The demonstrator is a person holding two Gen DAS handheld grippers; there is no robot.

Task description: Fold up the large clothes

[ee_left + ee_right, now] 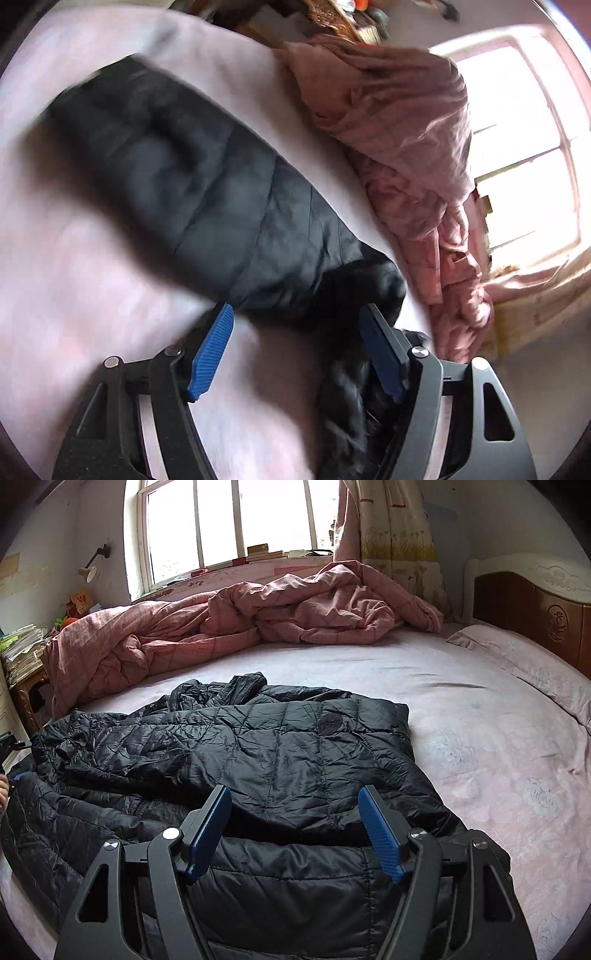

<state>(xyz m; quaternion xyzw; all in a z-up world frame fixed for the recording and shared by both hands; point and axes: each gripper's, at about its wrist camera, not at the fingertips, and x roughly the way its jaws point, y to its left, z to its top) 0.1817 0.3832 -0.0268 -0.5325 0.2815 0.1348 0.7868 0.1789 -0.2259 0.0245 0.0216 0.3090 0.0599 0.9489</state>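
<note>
Beyond the black jacket (258, 746), a pink quilt (229, 616); both grippers (297, 325) (295, 805) gape, empty.

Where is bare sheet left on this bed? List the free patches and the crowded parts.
Free: pale pink sheet between the black quilted puffer jacket and the long pink pillow; also a strip between jacket and rumpled pink quilt. Crowded: the near left, under the jacket, and the window side, under the quilt.
</note>
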